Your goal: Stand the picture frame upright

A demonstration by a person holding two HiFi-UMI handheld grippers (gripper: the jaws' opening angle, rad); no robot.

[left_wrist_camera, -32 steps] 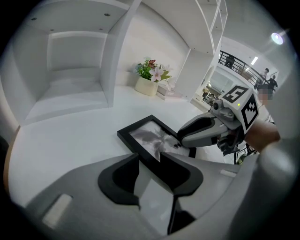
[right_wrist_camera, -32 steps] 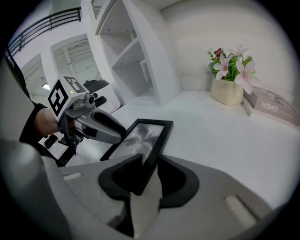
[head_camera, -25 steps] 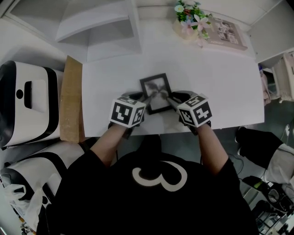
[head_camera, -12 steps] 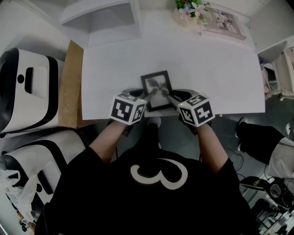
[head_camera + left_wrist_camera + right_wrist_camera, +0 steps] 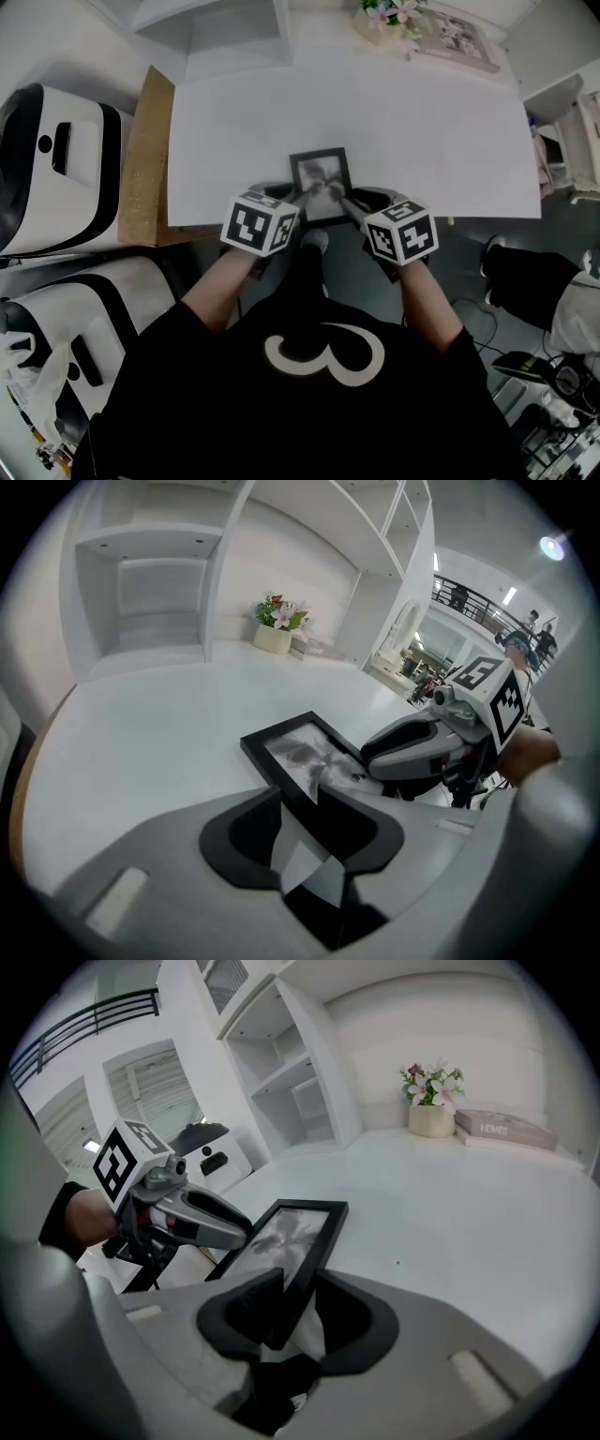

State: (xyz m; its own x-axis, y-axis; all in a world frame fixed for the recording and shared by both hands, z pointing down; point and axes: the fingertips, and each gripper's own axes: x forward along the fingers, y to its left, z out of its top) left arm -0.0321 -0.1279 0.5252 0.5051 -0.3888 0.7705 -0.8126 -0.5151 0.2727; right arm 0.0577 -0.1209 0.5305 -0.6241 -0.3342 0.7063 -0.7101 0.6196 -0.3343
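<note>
Picture frame (image 5: 321, 184) lies face up near the front edge of the white counter (image 5: 422, 141), caught between my two grippers. My left gripper (image 5: 302, 194), whose jaws have just been closing, pinches the frame's near left corner. My right gripper (image 5: 344, 200) is clamped on the frame's right edge. Well apart, at the counter's far edge, stand a pot of flowers (image 5: 389, 14) and a pink book (image 5: 455, 42). A white shelf unit (image 5: 234, 33) rises behind, and a brown board (image 5: 145, 159) lies along the counter's left edge.

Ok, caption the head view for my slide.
Left gripper, its fingers having just closed further, and right gripper hold the picture frame by its near end at the table edge.
</note>
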